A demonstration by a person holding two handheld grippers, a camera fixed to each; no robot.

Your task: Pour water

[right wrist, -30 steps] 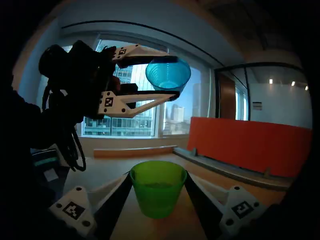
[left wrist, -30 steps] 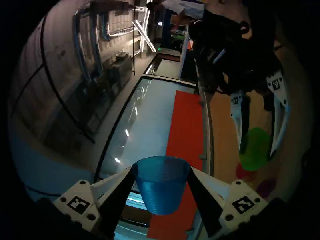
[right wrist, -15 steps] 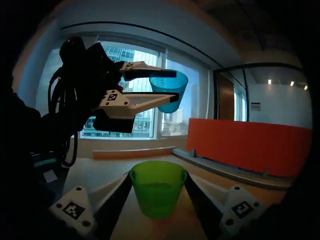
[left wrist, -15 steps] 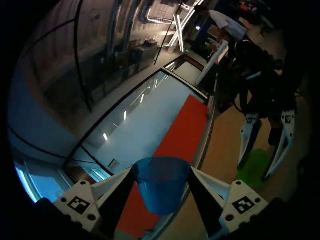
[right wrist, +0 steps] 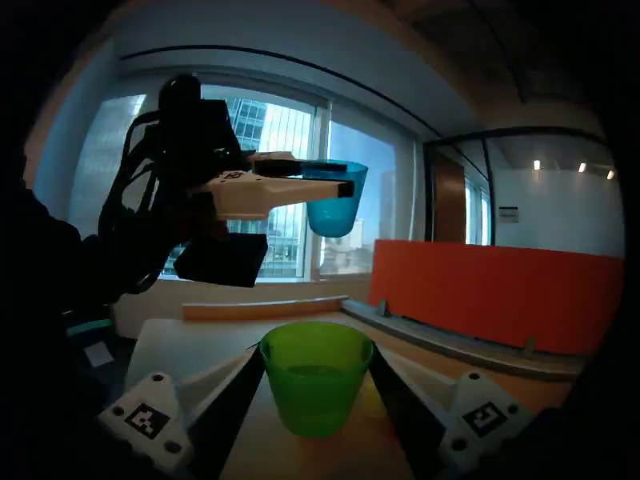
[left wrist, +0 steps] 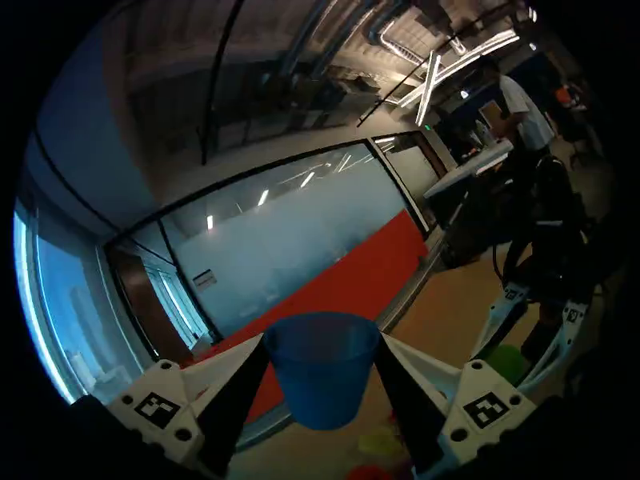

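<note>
In the left gripper view, a blue plastic cup [left wrist: 322,378] sits between the fingers of my left gripper [left wrist: 322,384], which is shut on it. The right gripper view shows that same blue cup [right wrist: 334,206] held upright in the air by the left gripper [right wrist: 320,178], above and behind a green cup [right wrist: 317,376]. My right gripper [right wrist: 317,384] is shut on the green cup, which stands on the wooden table [right wrist: 264,448] and has liquid in it. Farther off in the left gripper view, the right gripper [left wrist: 530,340] holds the green cup [left wrist: 504,360].
An orange partition [right wrist: 512,288] and its metal rail [right wrist: 448,340] run along the table's right side. Large windows [right wrist: 264,200] fill the wall behind. A person [left wrist: 520,120] stands at a desk far off. Coloured spots [left wrist: 380,444] lie on the table.
The left gripper has rolled back from a tilted pose to level, bringing the blue cup upright. The green cup and right gripper have stayed still.
</note>
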